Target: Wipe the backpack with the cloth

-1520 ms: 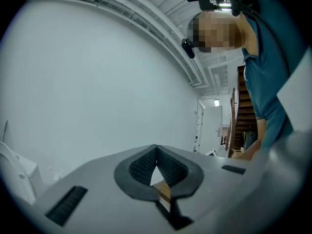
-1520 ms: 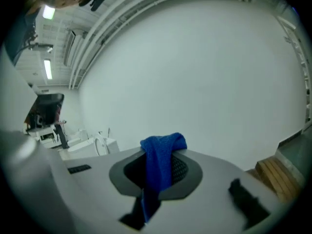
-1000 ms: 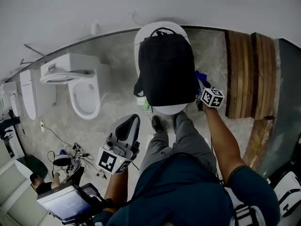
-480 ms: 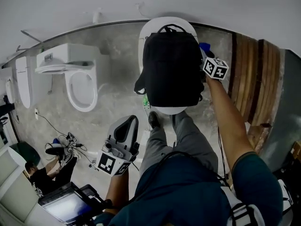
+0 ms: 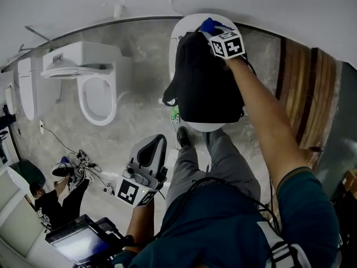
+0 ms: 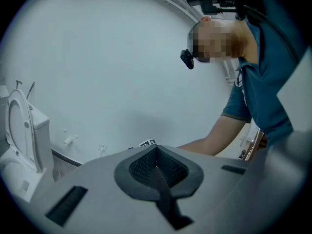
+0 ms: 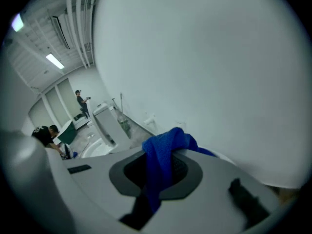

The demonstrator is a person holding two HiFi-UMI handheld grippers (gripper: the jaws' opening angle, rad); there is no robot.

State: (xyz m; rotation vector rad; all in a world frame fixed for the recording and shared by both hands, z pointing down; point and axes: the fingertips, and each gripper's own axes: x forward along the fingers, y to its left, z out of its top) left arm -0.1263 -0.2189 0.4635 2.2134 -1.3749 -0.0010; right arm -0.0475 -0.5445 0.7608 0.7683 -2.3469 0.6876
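- The black fabric backpack, plump and smooth-faced, rests on a white oval fixture by the wall.
- The right gripper is at the backpack's top edge, its fingers clamped on a bunched blue terry cloth.
- The left gripper hangs low near the person's leg, fingers pressed together, holding nothing.

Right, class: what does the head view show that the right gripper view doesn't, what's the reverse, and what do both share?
Head view only: the black backpack and the left gripper, held low. Right gripper view only: the jaws of the right gripper shut on the blue cloth, and a distant standing person. Both: the cloth and the white toilet.
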